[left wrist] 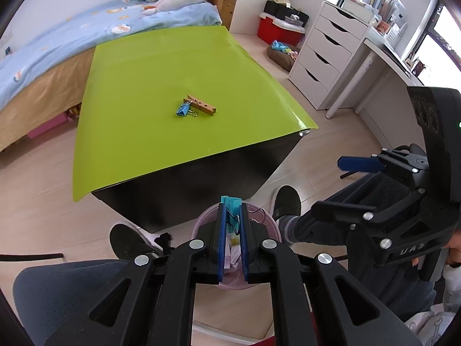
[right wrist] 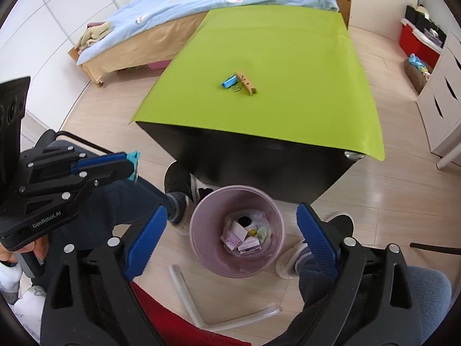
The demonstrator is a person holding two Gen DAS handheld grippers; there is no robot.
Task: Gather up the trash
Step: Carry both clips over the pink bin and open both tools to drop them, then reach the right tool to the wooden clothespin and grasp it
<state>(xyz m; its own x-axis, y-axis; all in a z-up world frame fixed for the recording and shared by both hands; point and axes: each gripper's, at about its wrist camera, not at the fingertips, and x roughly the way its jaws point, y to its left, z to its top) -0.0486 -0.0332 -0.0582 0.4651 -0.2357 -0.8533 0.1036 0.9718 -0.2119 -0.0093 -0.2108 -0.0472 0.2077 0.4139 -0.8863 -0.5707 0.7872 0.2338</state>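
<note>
My left gripper [left wrist: 231,210] is shut on a teal binder clip [left wrist: 230,201] and holds it above the pink trash bin [left wrist: 268,219]; it also shows in the right wrist view [right wrist: 133,163] at the left, still clamping the clip [right wrist: 134,158]. My right gripper [right wrist: 230,230] is open and empty, hovering over the pink bin [right wrist: 201,210], which holds paper scraps and small boxes [right wrist: 245,236]. On the green table top [left wrist: 144,101] lie a blue binder clip [left wrist: 183,110] and a wooden clothespin [left wrist: 203,105], touching each other; they also show in the right wrist view [right wrist: 229,82] [right wrist: 247,84].
The person's shoes [right wrist: 177,181] [right wrist: 340,222] flank the bin on the wooden floor. A bed [left wrist: 57,43] stands behind the table, white drawers [left wrist: 325,49] and a desk at the right. A red box [left wrist: 276,28] sits in the far corner.
</note>
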